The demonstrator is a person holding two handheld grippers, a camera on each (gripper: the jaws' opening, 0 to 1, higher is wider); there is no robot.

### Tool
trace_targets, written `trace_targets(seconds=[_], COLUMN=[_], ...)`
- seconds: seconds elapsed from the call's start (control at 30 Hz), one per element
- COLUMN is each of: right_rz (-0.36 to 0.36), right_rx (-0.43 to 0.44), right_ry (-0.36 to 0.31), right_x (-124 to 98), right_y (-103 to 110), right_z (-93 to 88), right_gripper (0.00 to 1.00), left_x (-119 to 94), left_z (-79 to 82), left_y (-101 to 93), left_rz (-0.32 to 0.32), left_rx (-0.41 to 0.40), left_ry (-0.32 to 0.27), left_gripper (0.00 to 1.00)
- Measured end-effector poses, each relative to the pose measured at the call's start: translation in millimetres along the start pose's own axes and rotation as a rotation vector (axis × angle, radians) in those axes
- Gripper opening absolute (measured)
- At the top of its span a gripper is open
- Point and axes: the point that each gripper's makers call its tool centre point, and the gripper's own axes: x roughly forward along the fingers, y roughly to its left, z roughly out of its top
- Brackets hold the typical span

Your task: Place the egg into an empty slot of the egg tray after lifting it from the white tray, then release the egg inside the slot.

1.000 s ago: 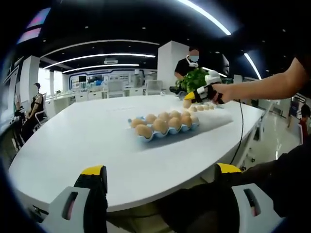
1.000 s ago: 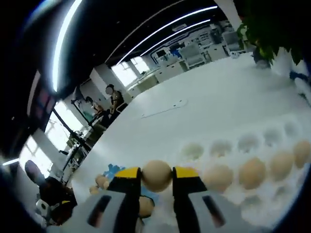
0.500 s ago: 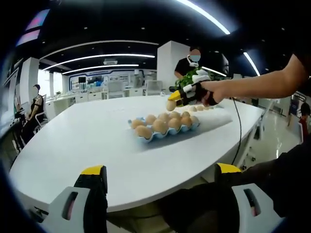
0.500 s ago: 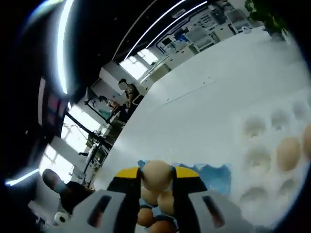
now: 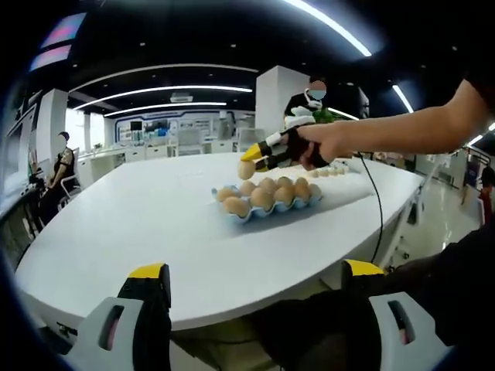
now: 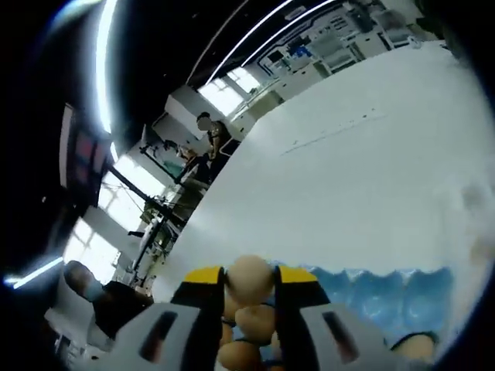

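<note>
Egg (image 6: 249,277): one, tan, matte, smooth oval shell, pinched between the two yellow-tipped jaws of the right gripper (image 6: 249,280). In the left gripper view the same egg (image 5: 246,169) hangs at the tip of the right gripper (image 5: 249,165), above the near-left end of the egg tray (image 5: 267,211), not touching it.

Egg tray: pale blue, moulded, cupped slots with scalloped edges. In the right gripper view its blue cups (image 6: 371,287) lie right of the jaws, some of them bare; more brown eggs (image 6: 251,322) sit directly below the held one. In the left gripper view the tray carries rows of tan eggs.

White tray (image 5: 334,171): white, set on the table beyond the egg tray, with a row of eggs on it; small and hard to read.

Table (image 5: 139,224): broad, smooth, white, rounded edge.

Left gripper (image 5: 255,287): grey bodies, yellow-capped black jaws, spread wide apart with nothing between them, held low at the near table edge.

Person's hand (image 5: 321,145): wrapped around the right gripper's handle, bare forearm reaching in from the right.
</note>
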Motion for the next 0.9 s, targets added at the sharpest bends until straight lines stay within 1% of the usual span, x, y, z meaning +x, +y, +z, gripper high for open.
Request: trace_targets(seconds=[0.03,0.07,0.13,0.17,0.23,0.3,0.4,0.5,0.53,0.63,0.7,0.73,0.77,0.83,0.87,0.9], right_rz=[-0.001,0.000,-0.023,-0.045,-0.062,-0.083,-0.131,-0.139,-0.150,-0.162,-0.167,-0.171,-0.178,-0.185,-0.177,-0.175], right_rx=[-0.030,-0.079,-0.144,-0.185,-0.246,-0.286,-0.379,-0.429,-0.476,-0.525,-0.579,-0.588,-0.641,-0.689,-0.729,-0.745], right_ry=[0.011,0.028,0.057,0.078,0.101,0.130,0.192,0.219,0.244,0.294,0.329,0.333,0.357,0.368,0.385,0.395], right_x=[2.5,7.0,14.6,19.0,26.9,30.8,37.9,40.1,42.6,45.5,49.5,49.9,52.1,54.5,56.4,57.9], right_y=[3.4,8.2,11.1,10.9,11.6,10.7,4.5,7.3,6.0,5.5,4.9,4.5,3.3,2.7,3.0,2.8], right_z=[-1.4,-2.7,-4.2,-5.4,-4.8,-7.5,-9.3,-11.8,-12.7,-19.0,-23.1,-23.5,-25.5,-25.4,-26.9,-28.1], right_gripper=[0.25,0.25,0.25,0.25,0.25,0.25,0.25,0.25,0.25,0.25,0.25,0.25,0.25,0.25,0.25,0.25], left_x=[-0.6,-1.6,-2.7,-3.3,-4.1,-4.9,-6.1,-8.8,-9.1,-8.8,-8.7,-8.7,-8.4,-8.1,-8.2,-8.4], left_z=[0.1,-0.1,-0.2,0.4,1.6,2.5,2.5,1.0,-0.3,-2.4,-1.8,-1.6,-1.3,-1.2,-0.9,-0.6], left_y=[0.3,0.5,0.9,1.1,1.6,2.3,2.1,1.3,1.2,1.3,0.6,0.4,0.6,1.1,1.5,1.9], left_rz=[0.001,0.004,0.006,0.007,0.009,0.014,0.017,0.020,0.018,0.019,0.017,0.016,0.016,0.017,0.017,0.018], left_rx=[0.000,0.000,0.003,0.004,0.004,0.000,-0.006,-0.005,-0.012,-0.011,-0.017,-0.015,-0.012,-0.012,-0.014,-0.015], left_ry=[-0.001,-0.001,0.000,-0.001,-0.005,-0.008,-0.009,-0.007,-0.005,0.001,-0.002,-0.002,-0.002,-0.001,-0.002,-0.004], left_gripper=[0.93,0.93,0.93,0.93,0.93,0.93,0.93,0.93,0.93,0.93,0.93,0.93,0.93,0.93,0.93,0.93])
